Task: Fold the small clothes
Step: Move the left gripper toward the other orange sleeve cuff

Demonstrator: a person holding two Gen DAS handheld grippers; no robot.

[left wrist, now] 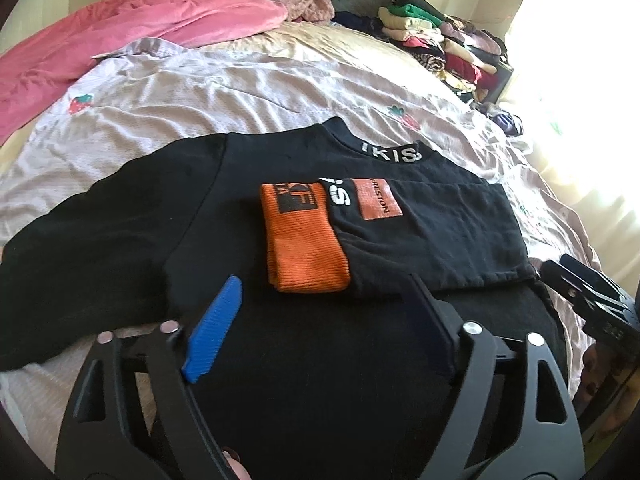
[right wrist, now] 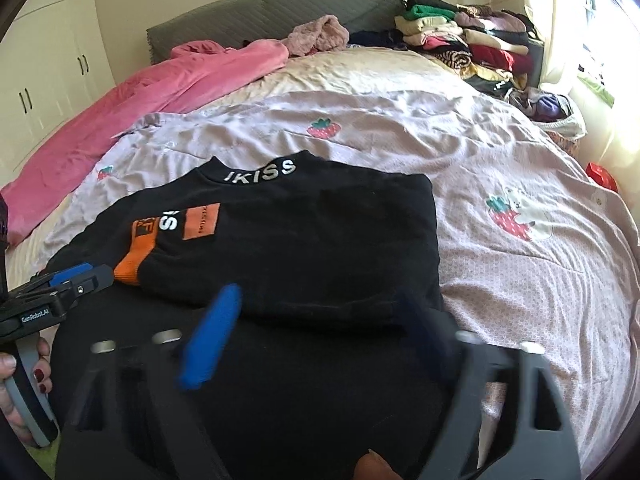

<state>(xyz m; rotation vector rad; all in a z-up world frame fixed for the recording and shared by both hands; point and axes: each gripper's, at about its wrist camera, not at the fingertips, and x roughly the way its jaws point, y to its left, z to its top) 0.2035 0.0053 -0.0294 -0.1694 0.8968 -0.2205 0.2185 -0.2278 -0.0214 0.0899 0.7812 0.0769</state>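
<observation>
We see a lilac bedspread (right wrist: 500, 152) with strawberry motifs (right wrist: 323, 128) covering most of the bed, and a pink blanket (right wrist: 132, 100) lying rumpled along its far left side. At the head we find a grey quilted headboard (right wrist: 280, 12), with a dusty-pink fluffy garment (right wrist: 320, 36) just in front of it. We note a stack of folded clothes (right wrist: 472, 40) piled in the far right corner, and white cupboard doors (right wrist: 44, 64) on the left wall.
</observation>
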